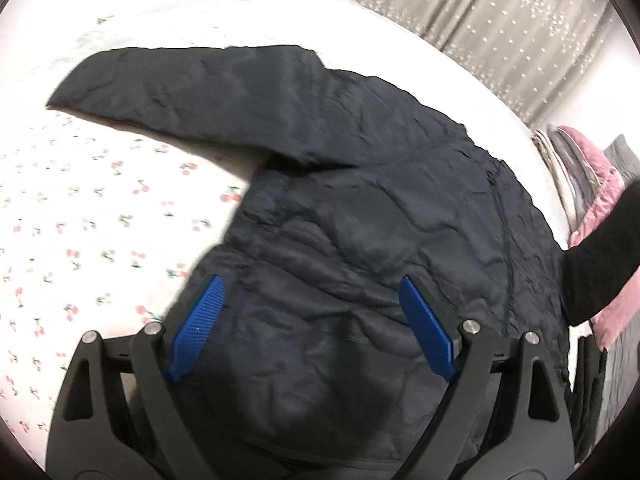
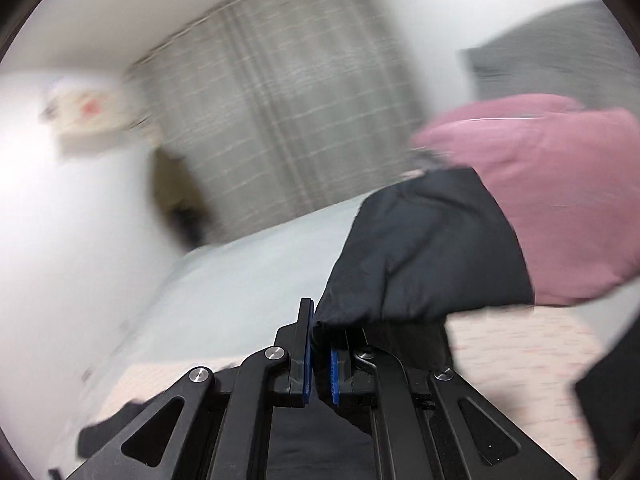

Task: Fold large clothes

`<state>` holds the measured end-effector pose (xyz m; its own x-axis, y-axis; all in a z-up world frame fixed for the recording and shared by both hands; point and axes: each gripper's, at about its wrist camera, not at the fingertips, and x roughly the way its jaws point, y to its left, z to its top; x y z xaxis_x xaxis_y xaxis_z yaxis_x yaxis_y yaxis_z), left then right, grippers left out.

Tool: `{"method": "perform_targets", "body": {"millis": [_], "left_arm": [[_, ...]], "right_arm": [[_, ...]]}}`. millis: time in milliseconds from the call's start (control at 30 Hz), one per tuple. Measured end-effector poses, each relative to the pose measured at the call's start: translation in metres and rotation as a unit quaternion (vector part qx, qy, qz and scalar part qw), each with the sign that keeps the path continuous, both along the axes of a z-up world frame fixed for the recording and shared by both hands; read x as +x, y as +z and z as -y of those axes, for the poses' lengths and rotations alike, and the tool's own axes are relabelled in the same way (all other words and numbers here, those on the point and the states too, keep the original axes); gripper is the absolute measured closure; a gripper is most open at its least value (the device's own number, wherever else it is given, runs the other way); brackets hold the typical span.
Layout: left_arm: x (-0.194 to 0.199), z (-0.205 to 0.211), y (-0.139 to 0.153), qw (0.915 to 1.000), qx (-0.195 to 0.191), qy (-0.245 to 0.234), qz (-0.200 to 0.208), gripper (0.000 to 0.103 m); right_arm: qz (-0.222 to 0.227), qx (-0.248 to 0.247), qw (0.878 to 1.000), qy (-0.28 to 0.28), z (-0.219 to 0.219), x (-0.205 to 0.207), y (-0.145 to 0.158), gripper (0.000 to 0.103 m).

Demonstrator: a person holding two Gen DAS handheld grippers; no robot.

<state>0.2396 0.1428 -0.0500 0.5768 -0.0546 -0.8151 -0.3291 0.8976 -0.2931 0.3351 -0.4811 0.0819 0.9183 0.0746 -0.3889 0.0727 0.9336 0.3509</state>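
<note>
Left hand-held gripper (image 1: 308, 328): your jaws are spread wide and hanging over the lower body of the jacket, nothing between the blue pads (image 1: 198, 328), no cloth pinched.
Right hand-held gripper (image 2: 320, 364): pressed together on a fold of the dark fabric, you've got the jacket's edge nipped right at the pads. That view is pretty smeared, so which part of the garment it is, I can't tell.
Jacket (image 1: 360, 208): dark, puffy, crinkled, spread flat on the bed. 1 sleeve (image 1: 172, 84) sticks out to the upper left in the left wrist view, lying straight on the sheet.
Lifted part (image 2: 424, 252): in the right wrist view a bulging bit of the same dark cloth rises up from your closed pads, in front of the pink stuff.
Bed (image 1: 80, 208): white sheet with a little cherry print under the jacket, plainer pale cover further back.
Pink bedding (image 1: 600, 208): piled at the right edge of the bed, just beside the jacket.
Curtain (image 1: 500, 32): grey, sparkly dots, behind the bed.
Dark sleeve of yours (image 1: 600, 256): pokes in from the right edge.
</note>
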Motion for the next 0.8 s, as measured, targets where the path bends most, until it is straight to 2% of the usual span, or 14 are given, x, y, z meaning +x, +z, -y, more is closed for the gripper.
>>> {"method": "perform_targets", "body": {"millis": [133, 200, 333, 433, 500, 633, 700, 767, 800], "left_arm": [[-0.002, -0.015, -0.002, 0.9998, -0.012, 0.017, -0.002, 0.014], [-0.003, -0.020, -0.004, 0.9995, -0.021, 0.023, -0.004, 0.014], [-0.004, -0.025, -0.007, 0.9993, -0.028, 0.022, -0.010, 0.014], [-0.002, -0.026, -0.008, 0.9992, -0.033, 0.021, -0.013, 0.014], [-0.002, -0.028, -0.008, 0.9987, -0.044, 0.023, -0.012, 0.014], [-0.002, -0.027, -0.006, 0.9985, -0.049, 0.022, -0.007, 0.014], [-0.002, -0.026, -0.005, 0.9986, -0.048, 0.020, -0.006, 0.014], [-0.002, -0.025, -0.006, 0.9987, -0.047, 0.019, -0.008, 0.014], [-0.002, -0.024, -0.006, 0.9986, -0.049, 0.018, -0.009, 0.014]], "right_arm": [[-0.038, -0.050, 0.995, 0.078, -0.111, 0.040, -0.021, 0.097], [-0.069, -0.086, 0.988, 0.103, -0.160, 0.058, -0.050, 0.097], [-0.155, -0.124, 0.971, 0.133, -0.214, 0.087, -0.127, 0.095], [-0.211, -0.154, 0.951, 0.162, -0.230, 0.095, -0.180, 0.094], [-0.231, -0.164, 0.942, 0.178, -0.241, 0.087, -0.205, 0.092], [-0.245, -0.156, 0.940, 0.182, -0.241, 0.080, -0.219, 0.089], [-0.247, -0.120, 0.944, 0.185, -0.239, 0.078, -0.216, 0.085], [-0.252, -0.073, 0.945, 0.195, -0.229, 0.081, -0.209, 0.075], [-0.257, -0.059, 0.944, 0.199, -0.229, 0.081, -0.209, 0.074]]}}
